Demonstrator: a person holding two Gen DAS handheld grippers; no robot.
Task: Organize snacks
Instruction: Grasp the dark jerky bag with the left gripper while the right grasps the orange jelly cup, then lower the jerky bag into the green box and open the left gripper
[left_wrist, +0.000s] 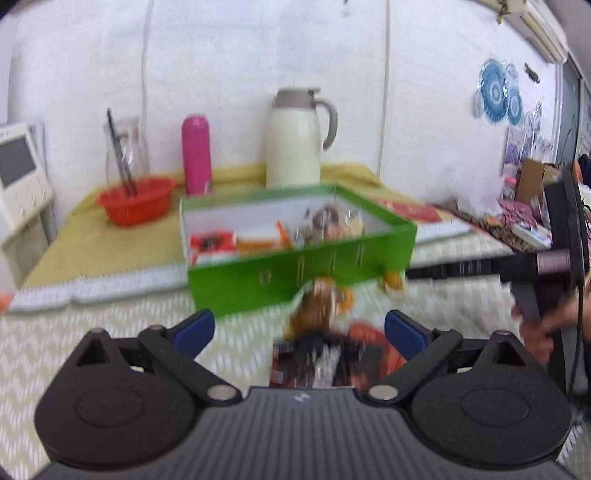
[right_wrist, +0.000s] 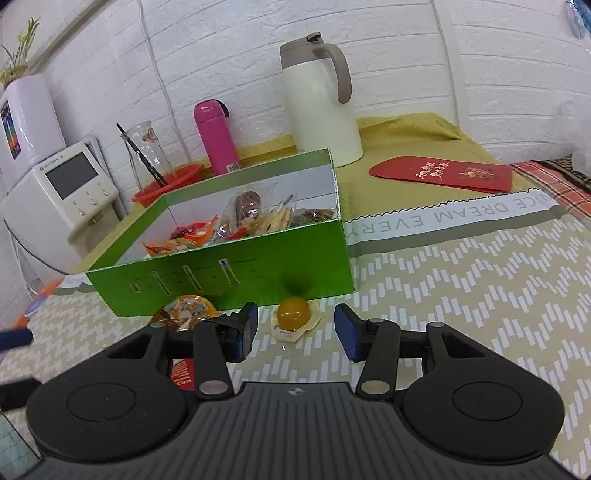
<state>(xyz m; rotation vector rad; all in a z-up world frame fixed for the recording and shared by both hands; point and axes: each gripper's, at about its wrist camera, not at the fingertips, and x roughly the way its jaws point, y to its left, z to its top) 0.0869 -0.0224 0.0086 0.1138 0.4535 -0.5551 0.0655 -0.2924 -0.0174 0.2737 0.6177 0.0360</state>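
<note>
A green box (right_wrist: 229, 273) with several wrapped snacks inside stands on the patterned cloth; it also shows blurred in the left wrist view (left_wrist: 295, 273). In front of it lie an orange jelly cup (right_wrist: 293, 315) and a round wrapped snack (right_wrist: 184, 314). My right gripper (right_wrist: 295, 332) is open, its fingers on either side of the jelly cup and a little nearer than it. My left gripper (left_wrist: 299, 328) is open above blurred snack packets (left_wrist: 325, 354), with the brown wrapped snack (left_wrist: 317, 302) just ahead. The jelly cup (left_wrist: 391, 282) sits by the box's right corner.
A white thermos jug (right_wrist: 321, 107), a pink bottle (right_wrist: 216, 138), a glass jar (right_wrist: 147, 155) and a red basket (right_wrist: 173, 181) stand behind the box. A red envelope (right_wrist: 443, 173) lies at right. A white appliance (right_wrist: 59, 192) is at left. The right gripper's body (left_wrist: 554, 266) shows at right.
</note>
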